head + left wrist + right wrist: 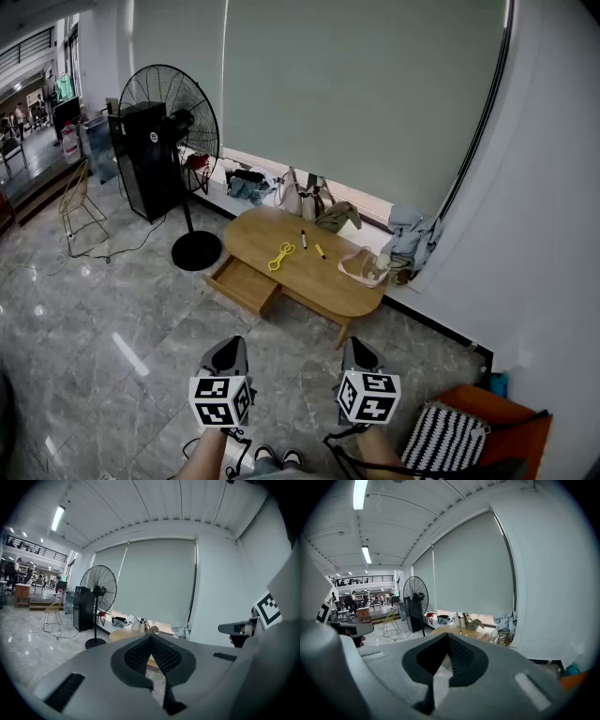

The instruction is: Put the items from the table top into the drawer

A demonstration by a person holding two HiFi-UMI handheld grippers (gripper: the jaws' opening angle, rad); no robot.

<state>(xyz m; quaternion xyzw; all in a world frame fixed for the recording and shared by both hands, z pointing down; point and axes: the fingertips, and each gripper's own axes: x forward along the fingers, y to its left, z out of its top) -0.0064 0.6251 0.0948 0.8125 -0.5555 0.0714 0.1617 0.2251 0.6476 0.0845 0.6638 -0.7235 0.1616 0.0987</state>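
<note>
Grey tongs shut, items well ahead

Left tongs [230, 347] and right tongs [357, 345] are both closed on nothing. Well ahead, on the table [328, 286], lie a yellow looped tool [281, 255] and markers [303, 239]. They look light and stiff, probably best pinched mid-length. The drawer [246, 284] stands open.

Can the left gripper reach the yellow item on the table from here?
Probably not yet. The left gripper hangs well short of the table, with floor between them. Nothing blocks the way to the yellow item, but the person would need to step closer and open the jaws.
</note>
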